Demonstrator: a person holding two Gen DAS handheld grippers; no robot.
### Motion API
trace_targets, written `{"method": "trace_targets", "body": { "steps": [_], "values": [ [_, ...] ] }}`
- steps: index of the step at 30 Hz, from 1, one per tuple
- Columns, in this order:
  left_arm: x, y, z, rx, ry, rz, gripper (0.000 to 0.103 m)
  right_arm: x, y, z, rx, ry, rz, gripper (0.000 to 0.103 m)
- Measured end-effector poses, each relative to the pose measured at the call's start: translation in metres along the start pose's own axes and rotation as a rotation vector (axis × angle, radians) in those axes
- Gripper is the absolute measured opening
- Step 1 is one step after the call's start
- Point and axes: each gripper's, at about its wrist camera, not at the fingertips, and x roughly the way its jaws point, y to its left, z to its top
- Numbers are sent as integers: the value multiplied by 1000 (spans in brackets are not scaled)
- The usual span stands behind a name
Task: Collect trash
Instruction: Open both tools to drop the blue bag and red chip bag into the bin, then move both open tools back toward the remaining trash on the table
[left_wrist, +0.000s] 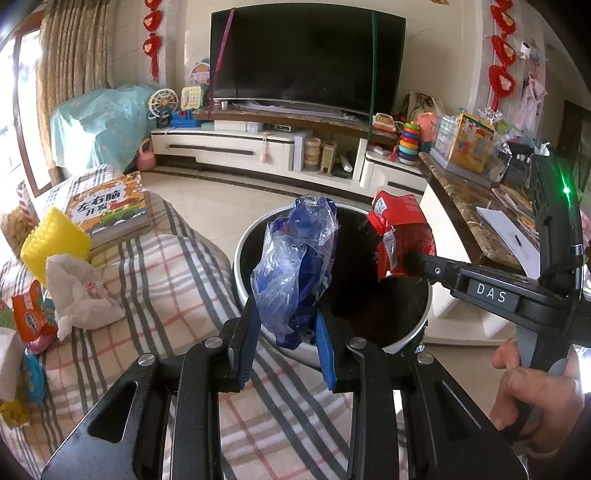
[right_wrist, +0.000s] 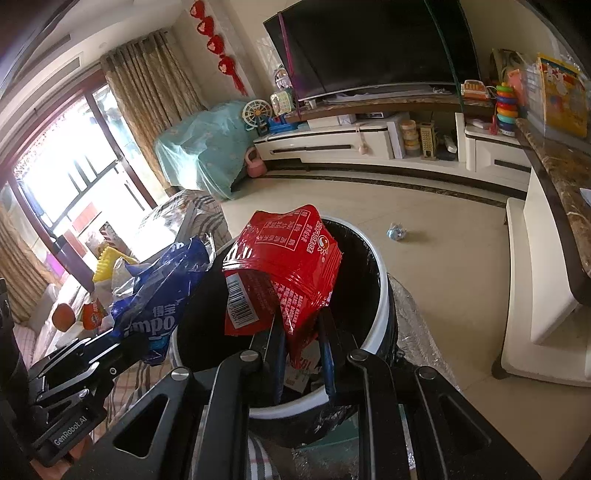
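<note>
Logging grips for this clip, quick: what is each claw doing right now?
Left claw: shut on the blue plastic wrapper, over the bin.
Right claw: shut on the red snack packet, over the same bin.

Daylight pours in from the window (right_wrist: 55, 192) at far left, blown out to white in the right wrist view. The room is bright; the television (left_wrist: 306, 51) stays dark and matte. Fisheye bending curves the edges (corners vignette black). Focus is sharp throughout.
</note>
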Motion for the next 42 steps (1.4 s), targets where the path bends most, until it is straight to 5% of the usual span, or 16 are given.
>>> {"method": "trace_targets", "body": {
  "steps": [21, 26, 28, 30, 42],
  "values": [
    [20, -6, 10, 17, 30, 4, 28, 12, -8, 8, 8, 26, -15, 19],
    [24, -6, 11, 11, 43, -1, 38, 16, -11, 10, 10, 37, -23, 21],
    [22, -5, 11, 7, 31, 5, 48, 16, -12, 10, 17, 40, -25, 29],
    [19, -4, 9, 6, 23, 12, 50, 14, -11, 9, 20, 31, -24, 49],
    [-10, 16, -16, -64, 5, 25, 59, -14, 5, 0, 9, -40, -14, 78]
  ]
}}
